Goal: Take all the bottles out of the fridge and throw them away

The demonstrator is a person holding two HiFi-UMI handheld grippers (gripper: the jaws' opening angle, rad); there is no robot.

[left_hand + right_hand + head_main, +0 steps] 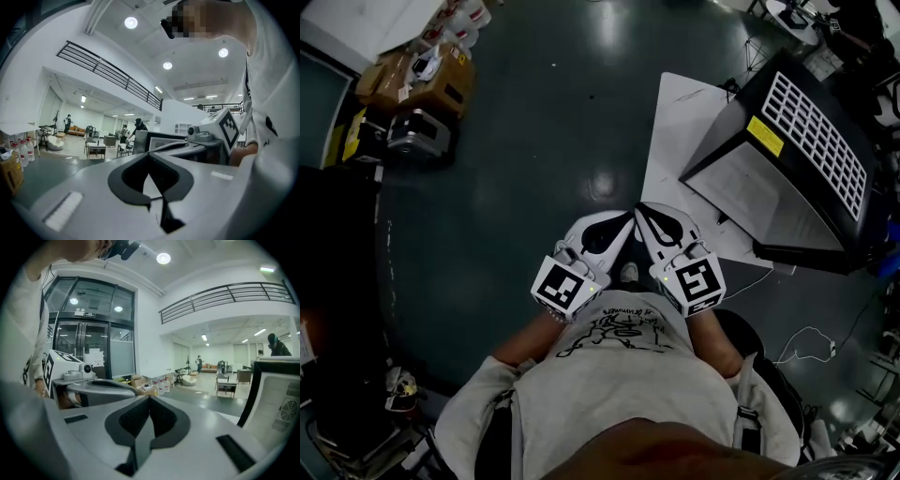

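- Head view: A person stands on the dark floor just short of the fridge [787,178], a black cabinet with a white grille on top that rests on a white sheet [675,112]. The left gripper [619,225] and right gripper [649,214] are held side by side at chest level, tips aimed toward the fridge. Cardboard boxes [412,80] sit well away from the fridge, across the floor. None of the bottles shows.
- Left gripper view: The jaws are pressed together with nothing between them. A dark frame, probably the fridge, rises just beyond the tips, and the other gripper sits alongside.
- Right gripper view: These jaws meet as well and hold nothing. The fridge fills the right edge, and white jugs [161,386] stand far from it by the glass doors.
- Outlook: The bottles are presumably inside the fridge, out of sight. If they are plastic they should be light, but smooth, round and easily dented. A moderate grip across the middle of the body, or just under the cap, looks safest.
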